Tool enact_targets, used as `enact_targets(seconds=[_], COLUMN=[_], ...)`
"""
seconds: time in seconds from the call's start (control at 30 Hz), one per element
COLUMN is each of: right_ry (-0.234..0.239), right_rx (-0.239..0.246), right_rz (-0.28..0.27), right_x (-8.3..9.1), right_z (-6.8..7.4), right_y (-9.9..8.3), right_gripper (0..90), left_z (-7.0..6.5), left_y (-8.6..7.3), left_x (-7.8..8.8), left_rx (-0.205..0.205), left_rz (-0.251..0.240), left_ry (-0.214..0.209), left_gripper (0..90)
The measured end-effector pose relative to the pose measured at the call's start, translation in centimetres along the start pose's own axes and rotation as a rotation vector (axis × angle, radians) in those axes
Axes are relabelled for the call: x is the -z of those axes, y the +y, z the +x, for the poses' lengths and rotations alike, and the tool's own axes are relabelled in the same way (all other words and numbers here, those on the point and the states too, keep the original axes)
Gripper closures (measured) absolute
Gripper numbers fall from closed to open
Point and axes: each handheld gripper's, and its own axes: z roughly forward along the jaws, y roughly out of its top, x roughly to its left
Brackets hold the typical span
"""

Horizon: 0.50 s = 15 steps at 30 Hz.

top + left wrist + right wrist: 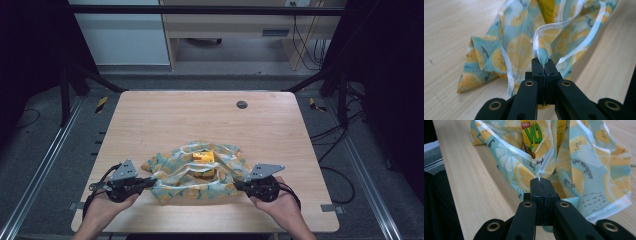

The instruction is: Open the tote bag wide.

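Left gripper (149,183) and right gripper (239,186) each clamp the lemon-print bag (192,175) rim — spreading its mouth around the yellow carton (204,158) inside.

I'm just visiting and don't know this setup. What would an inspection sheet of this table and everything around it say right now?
Surface: light wooden table, with a small round dark cap near its far edge.
Job's things: lemon-print bag lying crumpled near the front edge, mouth open; a yellow box sits inside it.
Clutter: nothing seen.
Grippers: left gripper shut on the bag's edge; right gripper shut on the opposite edge.
Cables: one trails from each gripper; more cables lie on the floor to the right.
Surroundings: black frame bars, grey floor, wooden furniture beyond the table.
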Motion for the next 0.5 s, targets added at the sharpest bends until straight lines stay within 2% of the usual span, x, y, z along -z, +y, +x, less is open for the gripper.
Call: enact_targets(seconds=[0.27,0.5], right_ry=[-0.002,-0.005], right_rx=[-0.014,-0.013], right_rz=[0.023,0.044], right_x=[-0.8,-1.3], right_z=[-0.4,-0.5], right_y=[-0.7,-1.0], right_gripper=[90.0,90.0], left_z=[0.3,0.3], left_y=[-0.9,-1.5], left_x=[-1.6,-2.2], left_rx=[0.004,0.006], left_rz=[0.049,0.064], left_ry=[0.015,0.031], left_gripper=[89.2,89.2])
